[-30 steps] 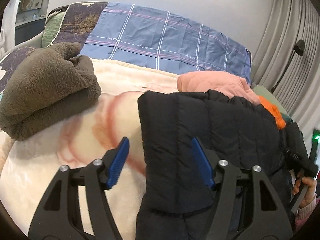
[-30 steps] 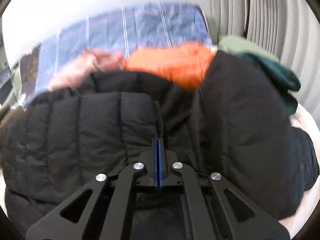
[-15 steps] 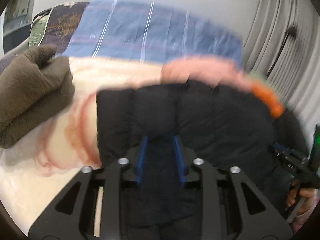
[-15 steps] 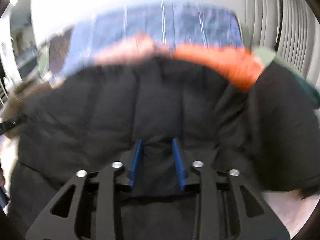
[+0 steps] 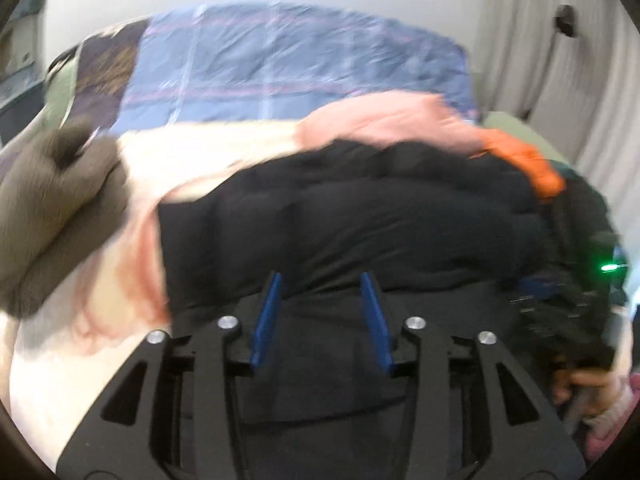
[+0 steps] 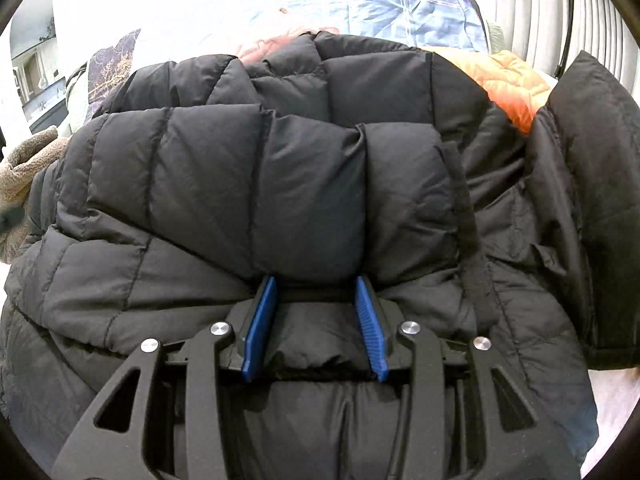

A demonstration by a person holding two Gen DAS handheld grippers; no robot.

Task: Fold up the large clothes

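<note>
The bed [image 5: 100,360] carries a cream blanket with pink marking, and a blue checked quilt [image 5: 280,64] lies across its far end at 12 o'clock. The black puffer jacket [image 6: 280,184] sits bunched on the blanket and fills the centre of both views.

Change from one second ago: the left gripper [image 5: 324,292] then straddled the jacket's left edge with jaws spread wide over blanket and jacket – it now sits fully over the jacket. Its jaws narrowed and are now opening again; jacket fabric lies between the blue pads [image 5: 267,312], but blur hides whether they press on it. The right gripper [image 6: 316,292] was fully closed then; its jaws now stand apart, with a fold of quilted jacket bulging between both pads [image 6: 260,328] and touching them.

View differences: only the left wrist view shows the blanket plainly, the brown fleece [image 5: 52,216] as a full heap at 9 o'clock, and a hand [image 5: 592,392] with the other gripper at 4 o'clock. The right wrist view is sharp – it shows the jacket's stitched channels, a fastening strip [image 6: 464,224] and a folded sleeve [image 6: 588,200] at 3 o'clock.

A pink garment [image 5: 384,120] and an orange garment [image 6: 508,84] lie just behind the jacket.
</note>
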